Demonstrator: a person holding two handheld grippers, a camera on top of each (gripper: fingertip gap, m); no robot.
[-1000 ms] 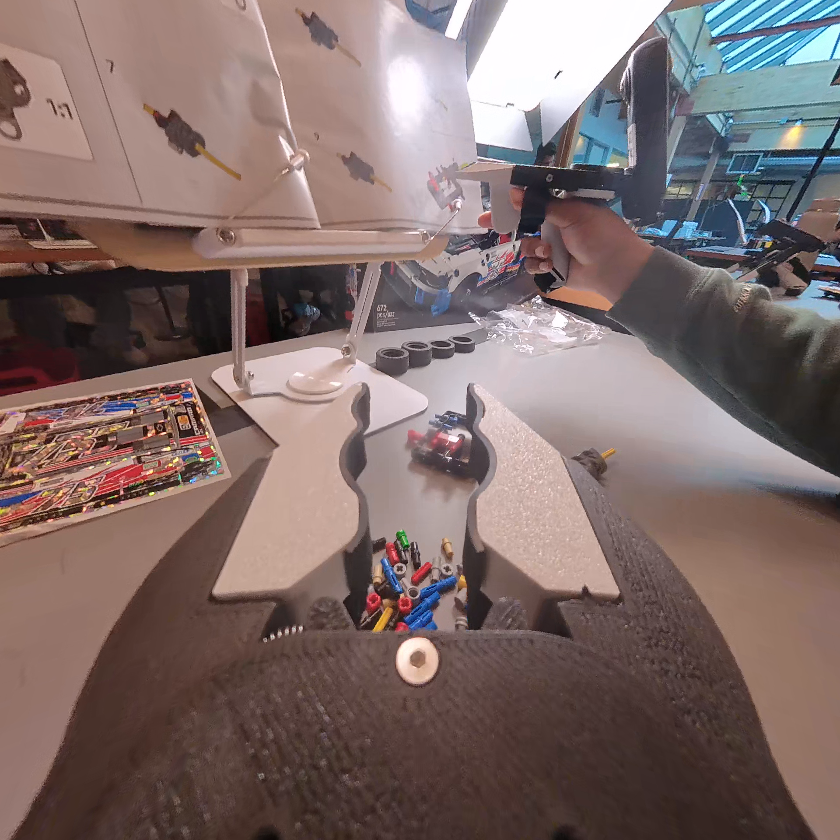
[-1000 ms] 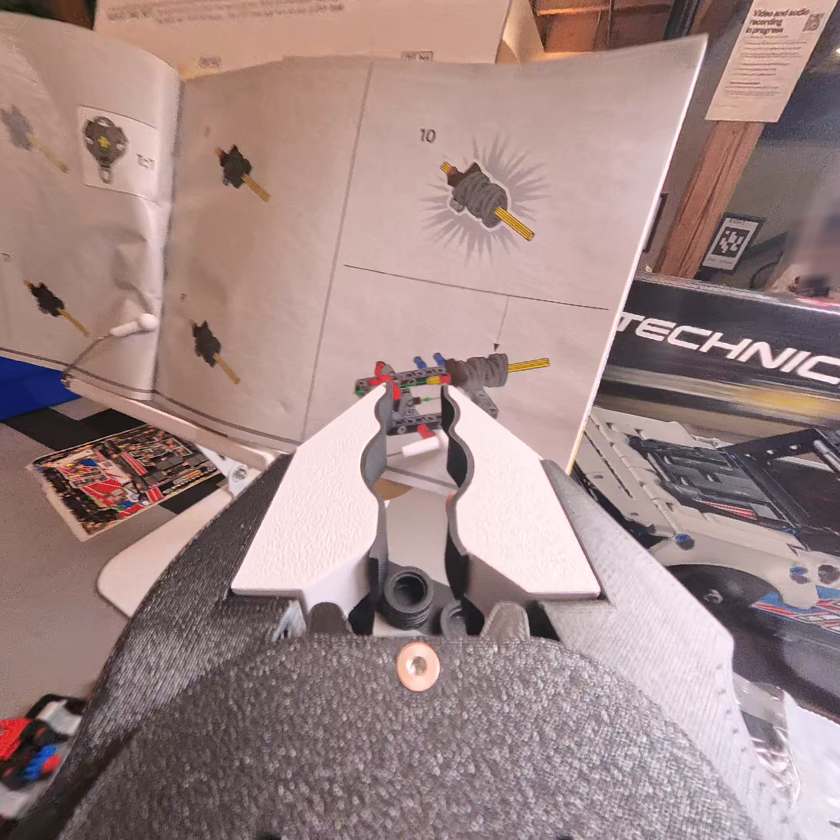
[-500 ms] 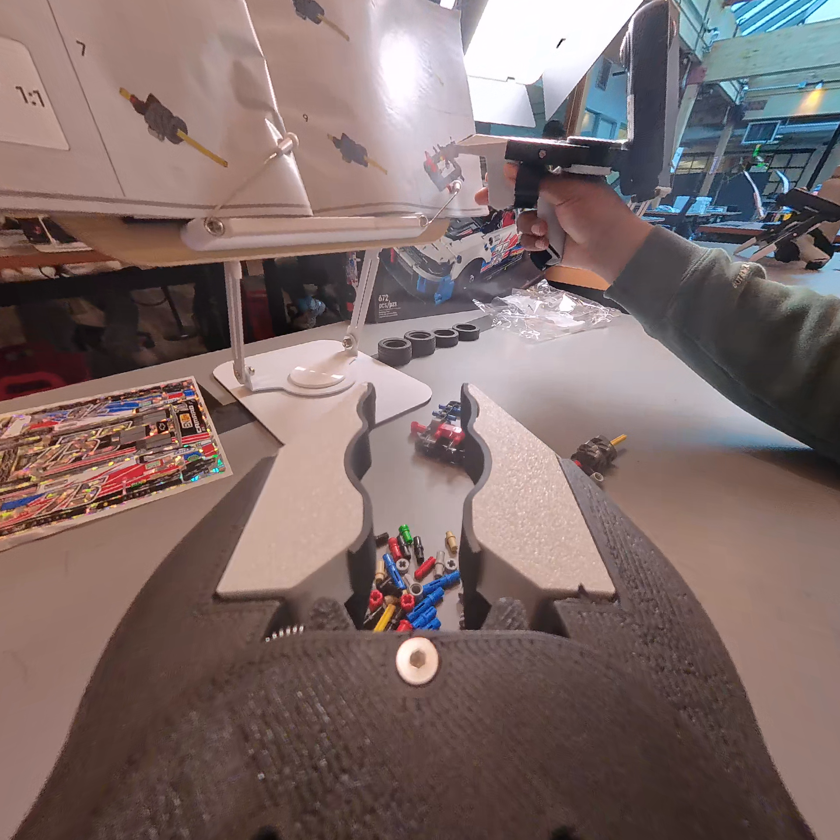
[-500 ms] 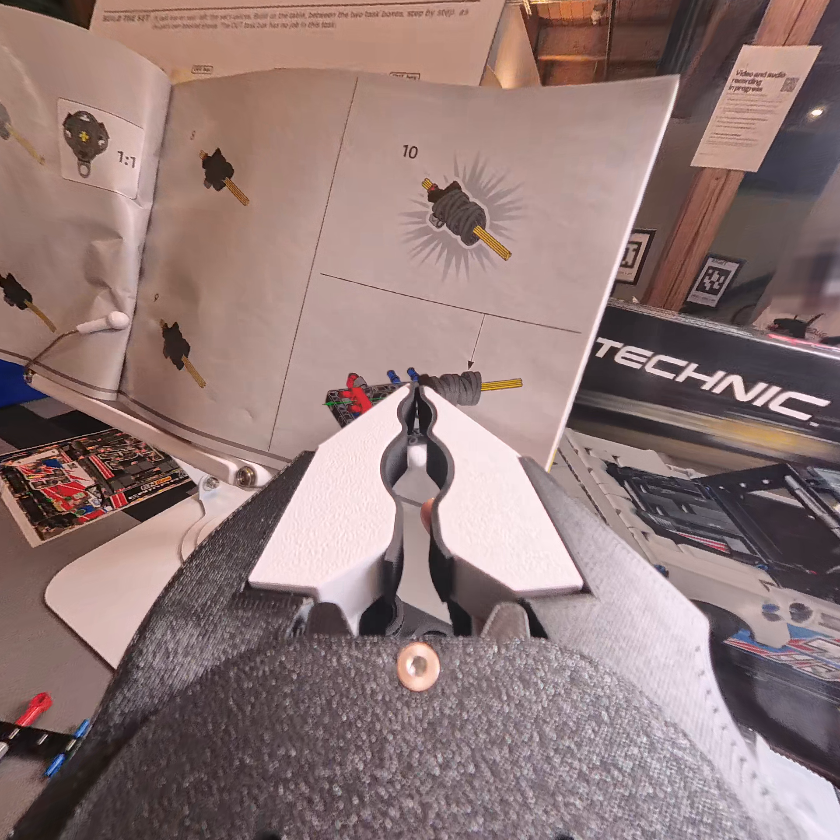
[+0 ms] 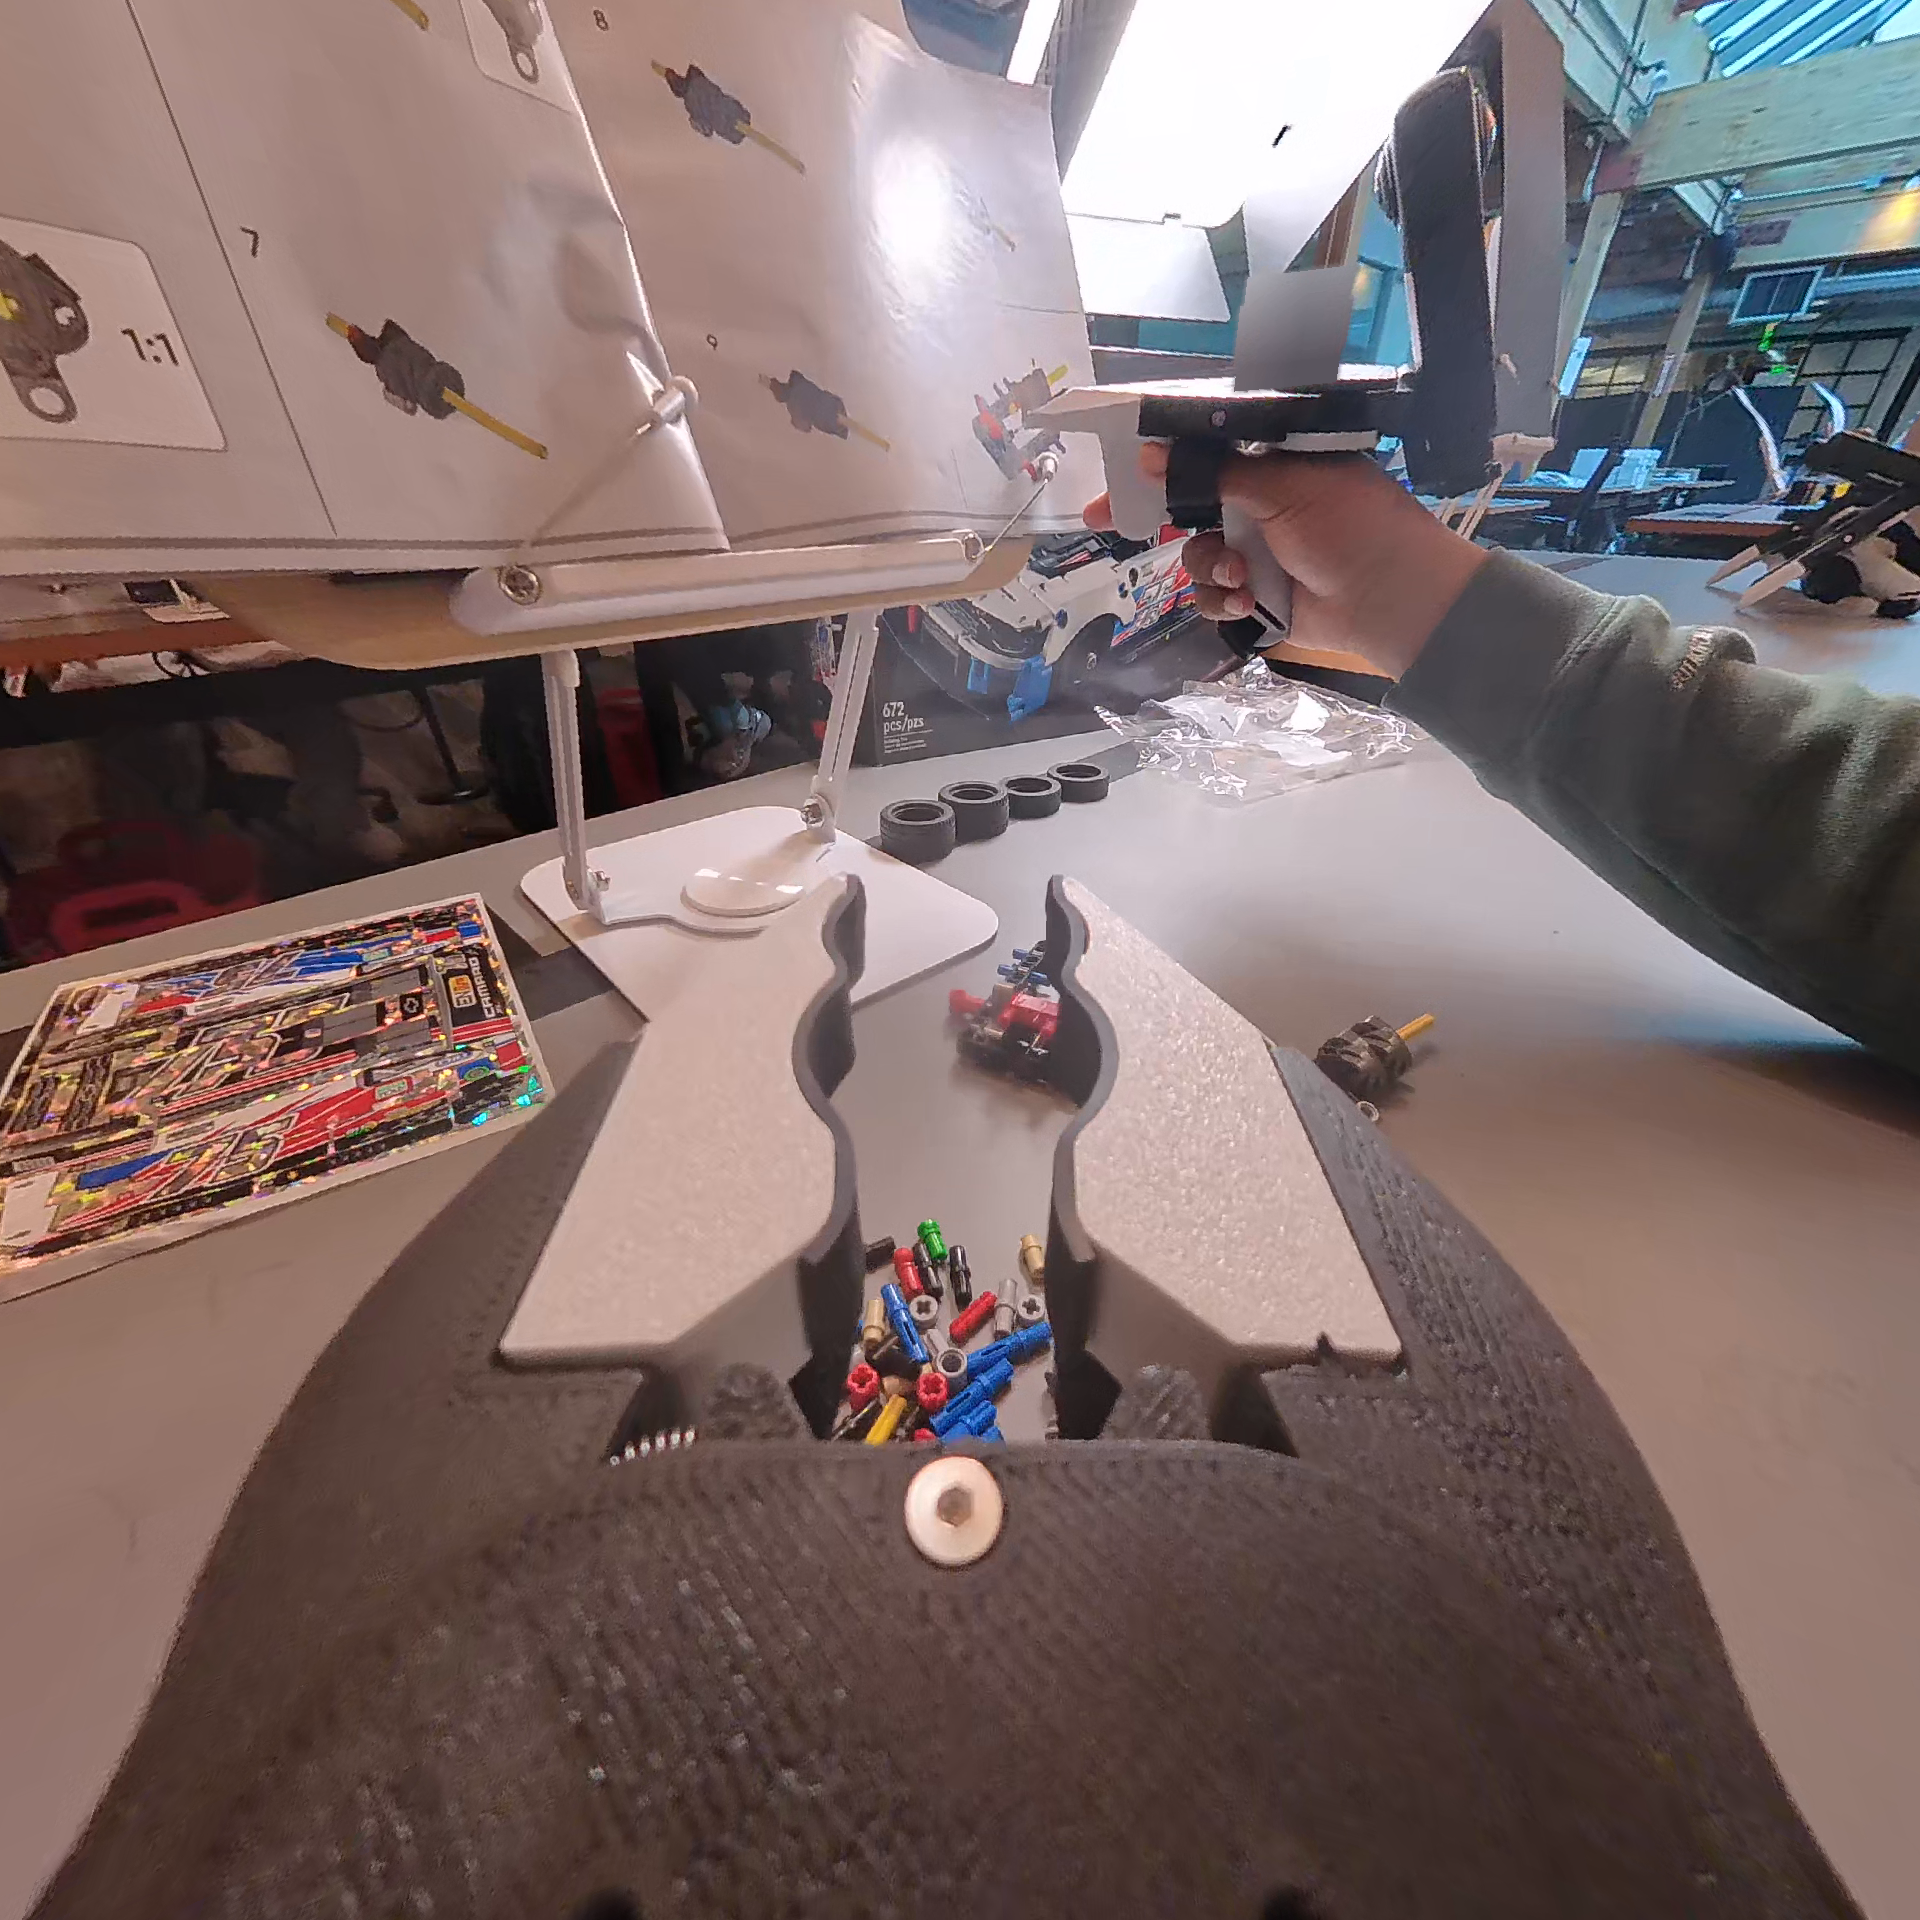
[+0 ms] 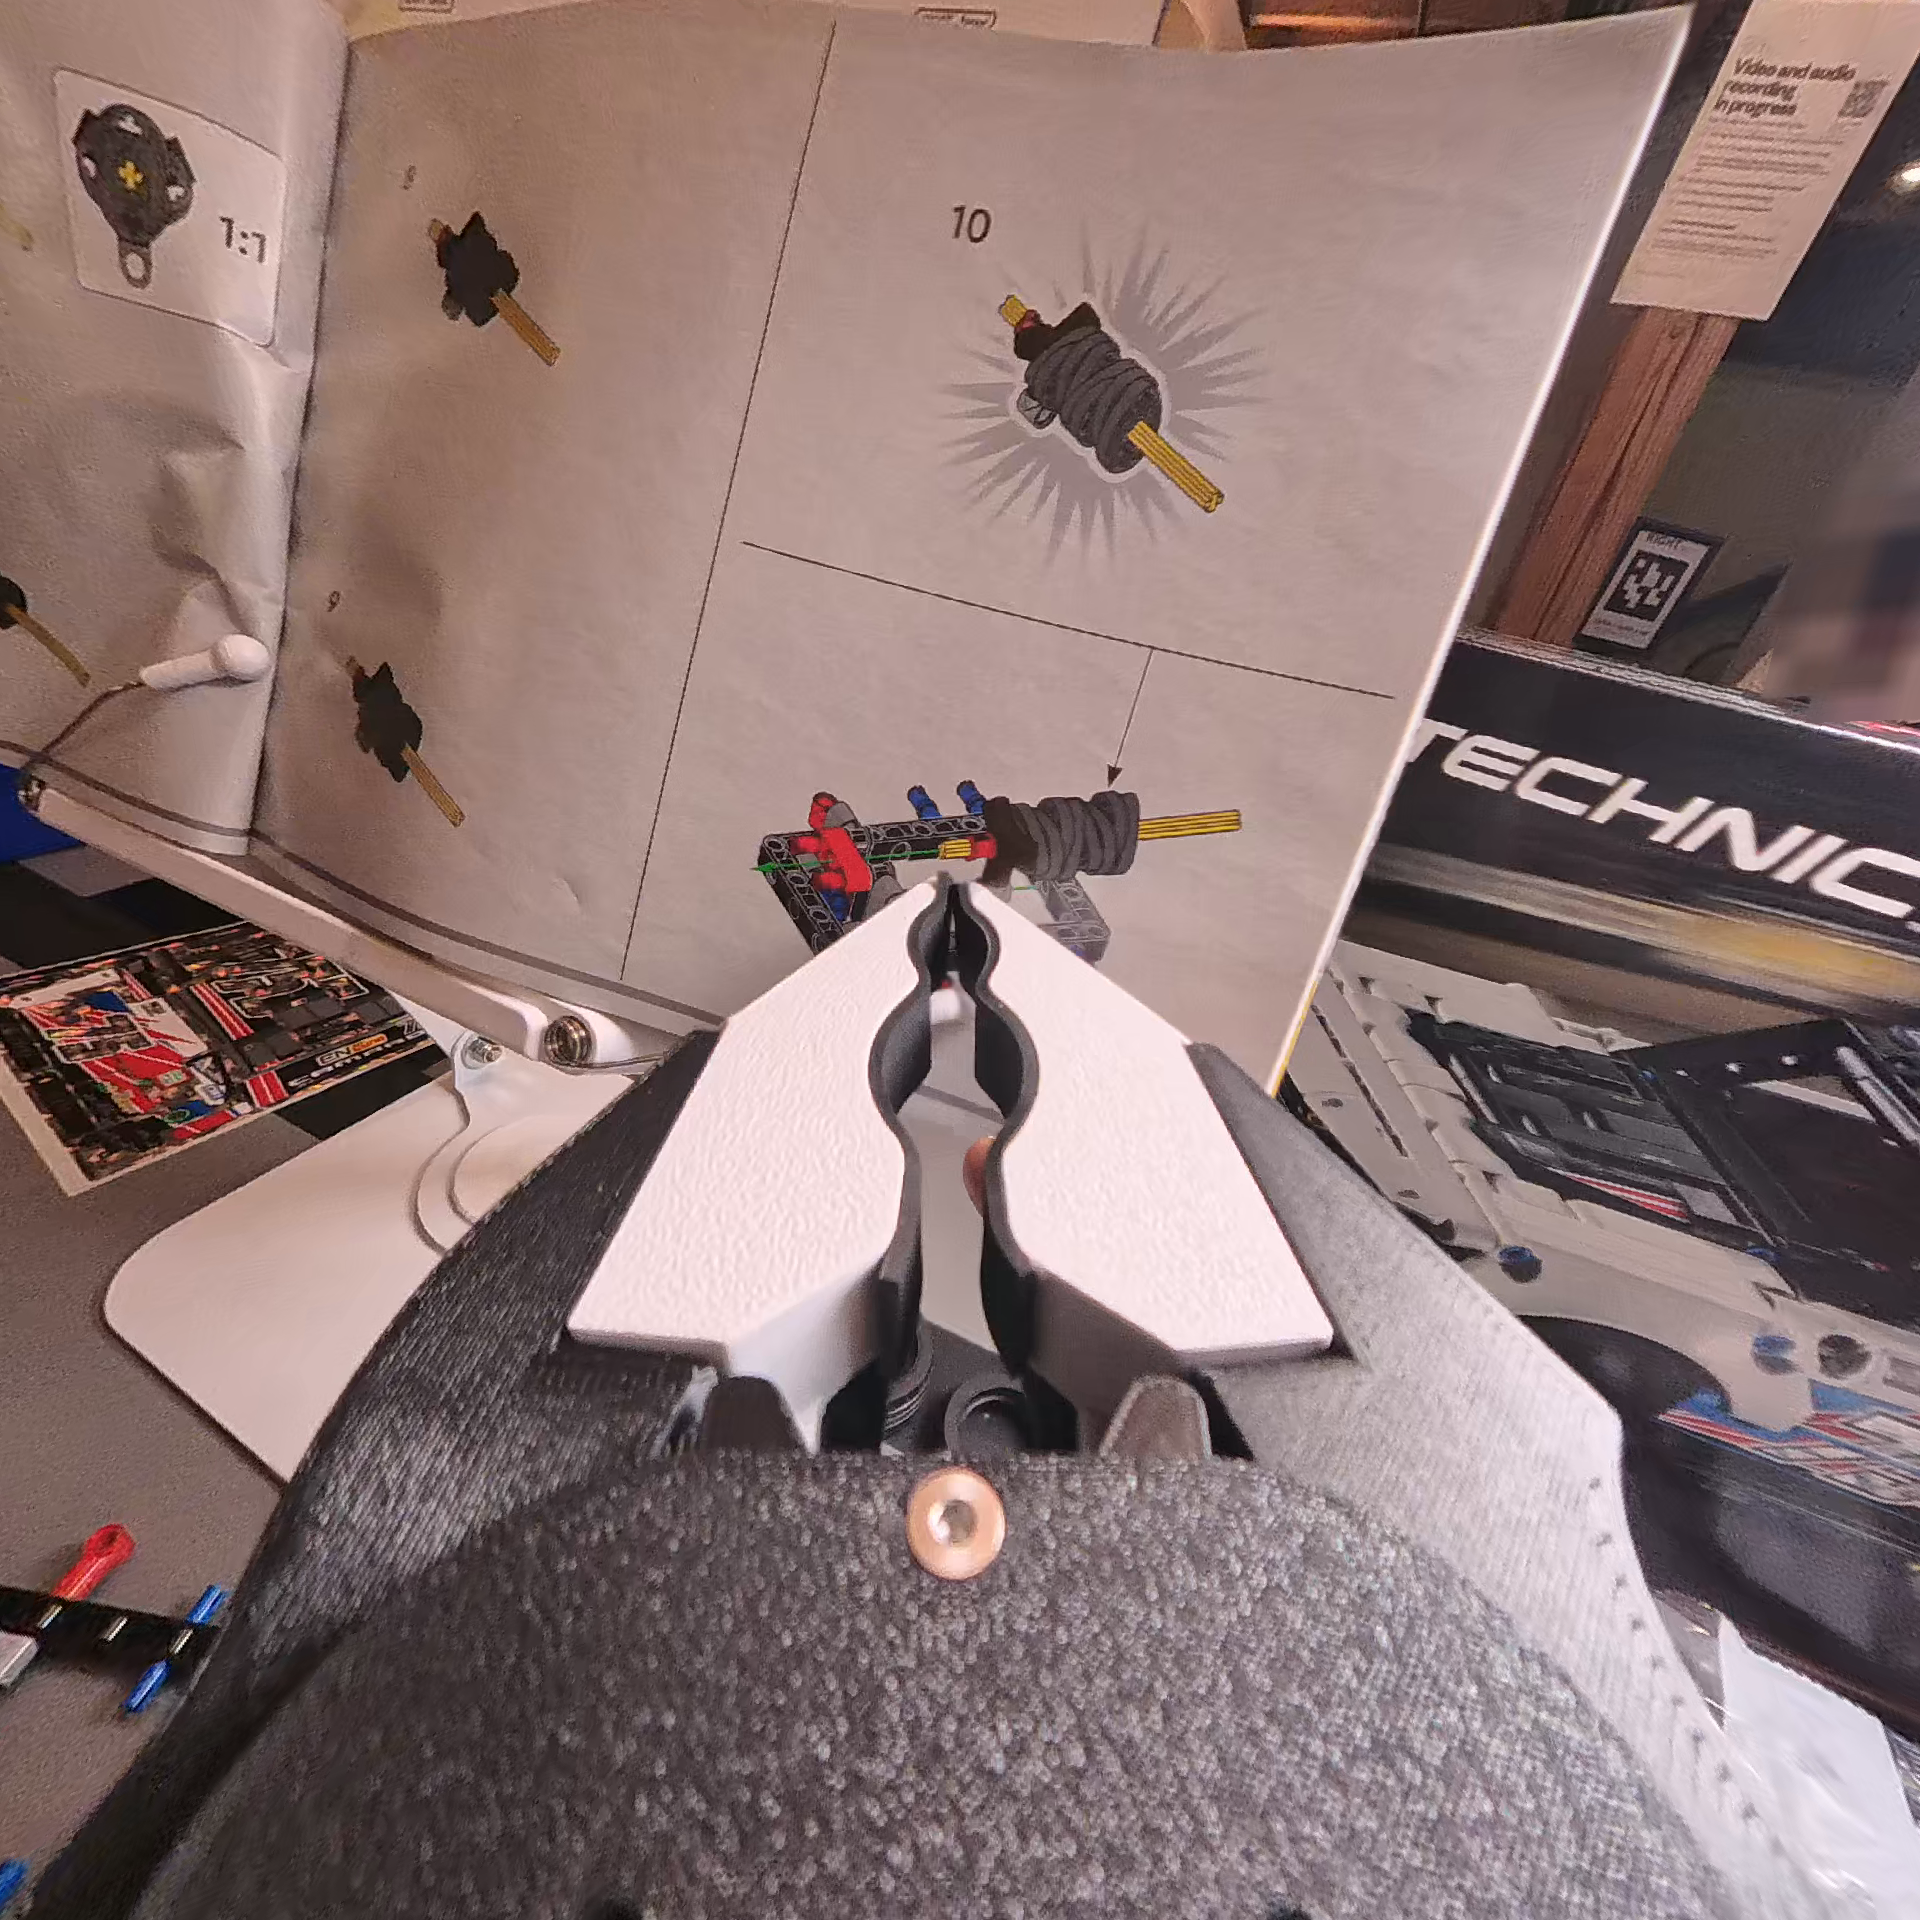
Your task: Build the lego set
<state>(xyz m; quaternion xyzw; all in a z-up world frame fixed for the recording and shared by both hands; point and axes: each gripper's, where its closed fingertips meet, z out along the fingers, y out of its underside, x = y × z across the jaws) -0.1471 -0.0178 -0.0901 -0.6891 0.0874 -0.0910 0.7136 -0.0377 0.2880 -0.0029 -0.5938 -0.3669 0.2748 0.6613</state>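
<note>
A: Left gripper (image 5: 951, 914)?

B: Jaws wide apart, nothing between them. It hangs over the grey table (image 5: 1558, 1299), lower centre of the left view. A pile of small coloured pins (image 5: 940, 1340) lies on the table between the finger bases.

A: Right gripper (image 6: 951, 883)?

B: Tips pressed together at mid-frame, against the lower edge of the right-hand page of the open booklet (image 6: 1039, 520). Whether paper is caught between the tips I cannot tell. In the left view the same gripper (image 5: 1039, 410) sits upper right, held in a hand (image 5: 1309, 561) with a green sleeve, its tip at the booklet's (image 5: 520, 260) right edge.

A: The build?

B: A small red-and-black assembly (image 5: 1003, 1023) lies on the table at centre, just past the left fingertips. A dark gear on a yellow axle (image 5: 1371, 1049) lies apart from it, to the right.

A: Other items?

B: The booklet rests on a white stand (image 5: 758, 925). Four black tyres (image 5: 992, 805) stand in a row behind the stand's base. The sticker sheet (image 5: 249, 1060) lies at left, a clear bag (image 5: 1257, 727) at upper right, and the set's box (image 6: 1662, 883) stands right of the booklet.
</note>
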